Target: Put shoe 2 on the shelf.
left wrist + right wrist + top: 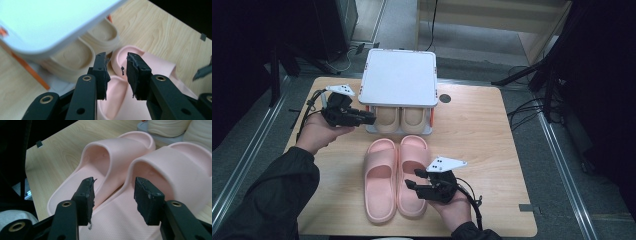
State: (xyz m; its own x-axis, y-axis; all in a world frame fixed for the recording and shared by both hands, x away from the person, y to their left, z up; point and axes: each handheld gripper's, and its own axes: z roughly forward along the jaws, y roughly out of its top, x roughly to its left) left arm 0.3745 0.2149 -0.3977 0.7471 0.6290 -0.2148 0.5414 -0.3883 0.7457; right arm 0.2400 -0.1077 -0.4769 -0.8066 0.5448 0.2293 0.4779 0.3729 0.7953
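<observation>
A pair of pink slippers (396, 176) lies side by side in the middle of the wooden table (482, 135), toes towards a small white rack (399, 77). A beige pair (399, 119) sits on the rack's lower shelf. My left gripper (371, 119) is held level at the rack's left front corner, jaws open and empty; its view looks past the beige slippers (72, 57) to the pink toes (125, 53). My right gripper (412, 178) hovers over the heel of the right pink slipper (175, 167), open, with nothing pressed between its pads. The left pink slipper (105, 157) lies beside it.
The rack's white top (50, 20) overhangs the beige pair, with orange posts (27, 67) at its corners. A round dark hole (445, 98) marks the table to the right of the rack. Bare wood lies right of the slippers. The floor around the table is dark.
</observation>
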